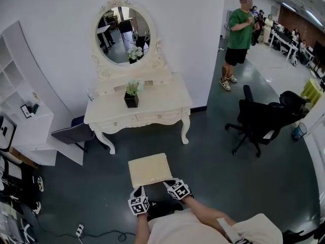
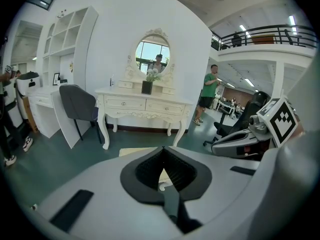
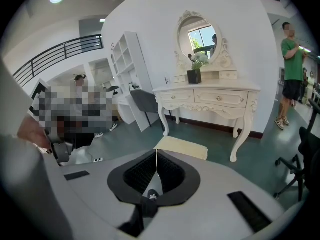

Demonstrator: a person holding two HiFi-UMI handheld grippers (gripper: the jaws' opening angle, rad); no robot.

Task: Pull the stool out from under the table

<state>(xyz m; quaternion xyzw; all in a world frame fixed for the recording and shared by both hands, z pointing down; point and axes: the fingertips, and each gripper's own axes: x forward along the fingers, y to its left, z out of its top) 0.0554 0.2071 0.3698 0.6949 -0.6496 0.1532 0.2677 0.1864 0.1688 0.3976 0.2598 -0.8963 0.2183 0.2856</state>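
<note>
Stool [image 1: 150,169] stands on the floor well clear of the desk [image 1: 165,99]: cream, square, flat top. I see left gripper [image 1: 137,190] and right gripper [image 1: 169,183] at its near edge, both jaws closed tip to tip.

Head view looks steeply down; both gripper views face the table [image 2: 130,104]

Lower centre of the head view: left gripper [image 1: 137,191] and right gripper [image 1: 169,183] side by side, jaws pressed together, angled downward; forearms [image 1: 205,213] extended forward.
</note>
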